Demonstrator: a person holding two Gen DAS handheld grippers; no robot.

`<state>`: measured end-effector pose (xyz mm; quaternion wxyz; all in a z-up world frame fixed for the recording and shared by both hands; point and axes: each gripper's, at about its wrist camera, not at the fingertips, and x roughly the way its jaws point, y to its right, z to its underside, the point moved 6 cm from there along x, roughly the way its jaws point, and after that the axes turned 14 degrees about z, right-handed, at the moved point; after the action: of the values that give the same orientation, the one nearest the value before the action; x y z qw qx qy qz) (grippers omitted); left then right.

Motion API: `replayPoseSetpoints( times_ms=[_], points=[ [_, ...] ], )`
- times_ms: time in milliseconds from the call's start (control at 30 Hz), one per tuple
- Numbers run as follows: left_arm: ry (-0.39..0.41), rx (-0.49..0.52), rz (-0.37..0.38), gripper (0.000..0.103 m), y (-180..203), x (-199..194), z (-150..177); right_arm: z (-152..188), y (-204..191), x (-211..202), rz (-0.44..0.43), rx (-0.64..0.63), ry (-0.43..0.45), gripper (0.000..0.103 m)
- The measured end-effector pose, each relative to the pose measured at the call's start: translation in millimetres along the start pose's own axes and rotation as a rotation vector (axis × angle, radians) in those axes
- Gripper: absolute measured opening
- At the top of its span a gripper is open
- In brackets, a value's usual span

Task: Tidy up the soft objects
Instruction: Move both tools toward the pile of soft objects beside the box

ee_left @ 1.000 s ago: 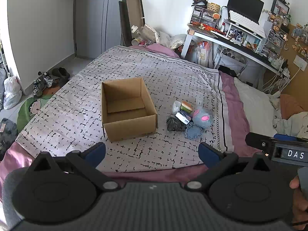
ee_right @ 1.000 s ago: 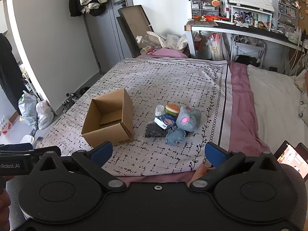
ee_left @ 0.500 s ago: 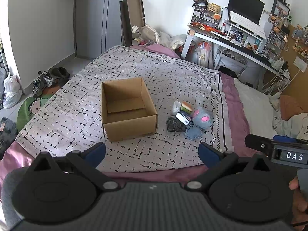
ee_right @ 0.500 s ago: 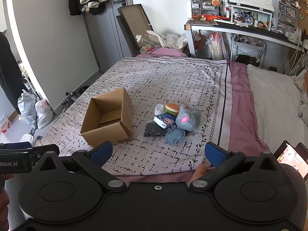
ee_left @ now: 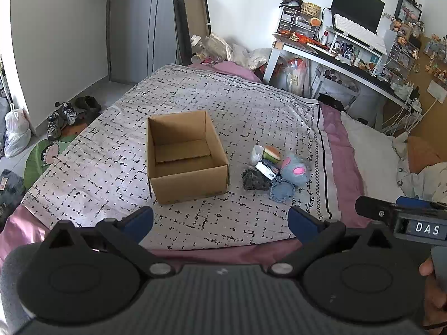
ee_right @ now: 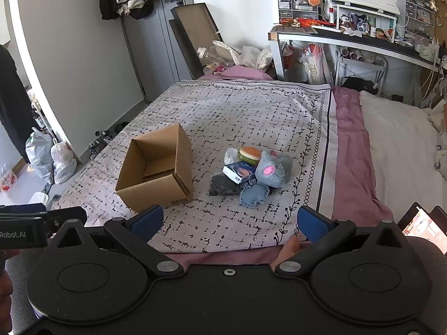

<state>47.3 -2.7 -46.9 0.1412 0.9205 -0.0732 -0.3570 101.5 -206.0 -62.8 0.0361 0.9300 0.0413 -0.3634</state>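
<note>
The left hand-held gripper [ee_left: 220, 219] sits low in the left wrist frame, its 2 blue fingertips [ee_left: 139, 219] spread wide with nothing between them. The right hand-held gripper [ee_right: 227, 219] is likewise wide open and empty, low in the right wrist frame, and part of it shows at the right edge of the left wrist frame.

Both point at a bed [ee_left: 335, 150] covered by a white blanket [ee_left: 195, 95] with black dashes. An open box [ee_left: 185, 156] stands upright near the centre of the left wrist frame, with only its flat inner flaps showing inside. Just right of it, apart from the box, lies a small heap of soft things: a grey plush [ee_left: 294, 169] with a pink spot, a burger toy [ee_left: 271, 153] at the heap's upper edge, a denim pouch [ee_left: 282, 191] at its lower right, a dark bundle [ee_left: 255, 180] at its lower left, and a small packet [ee_left: 268, 169] in the middle (all touching or overlapping one another). In the right wrist frame the same heap sits at centre, the box to its left.

A worktop [ee_left: 349, 64] crowded with a monitor [ee_left: 357, 2] fills the upper right.
</note>
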Motion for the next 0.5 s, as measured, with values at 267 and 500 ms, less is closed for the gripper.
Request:
replayPoseSetpoints(
  times_ms=[267,500],
  points=[
    [0.002,0.001,0.014,0.102,2,13,-5,-2,7,12,0.010,0.026,-0.010,0.103],
    [-0.034,-0.006,0.038,0.102,3,33,-5,-5,20,31,0.040,0.073,-0.024,0.103]
  ],
)
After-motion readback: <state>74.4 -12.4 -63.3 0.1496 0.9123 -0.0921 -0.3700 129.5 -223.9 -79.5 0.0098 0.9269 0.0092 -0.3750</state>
